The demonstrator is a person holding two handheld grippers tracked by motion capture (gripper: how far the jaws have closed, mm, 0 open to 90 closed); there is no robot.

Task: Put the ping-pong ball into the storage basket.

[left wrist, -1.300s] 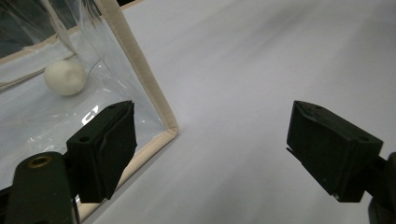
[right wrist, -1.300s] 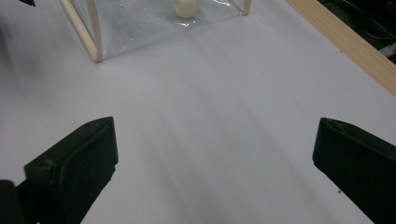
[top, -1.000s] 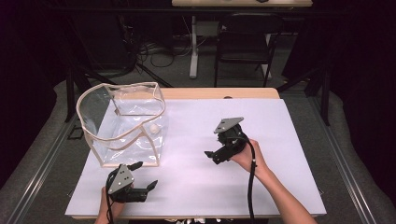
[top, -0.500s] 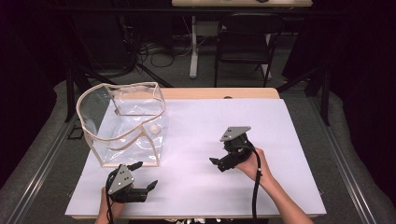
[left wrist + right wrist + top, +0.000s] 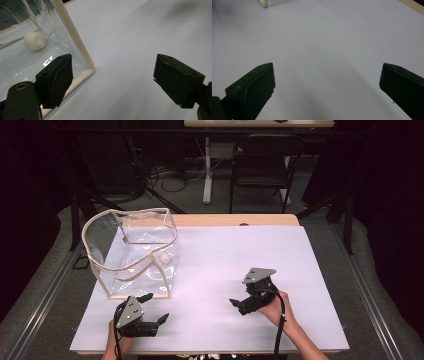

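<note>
Clear bag standing far-left on table, white ball inside near bottom corner. Left gripper just in front, fingers wide apart, empty, bag corner beside one finger. Right gripper well apart to the right, fingers spread, empty.

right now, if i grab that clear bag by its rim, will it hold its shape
Probably not: the clear bag has thin, wrinkled walls and a wavy rim, so it likely flexes. It looks light and may slide. The white ball inside would likely roll.

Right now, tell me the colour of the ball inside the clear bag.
White; the ball shows best in the left gripper view.
</note>
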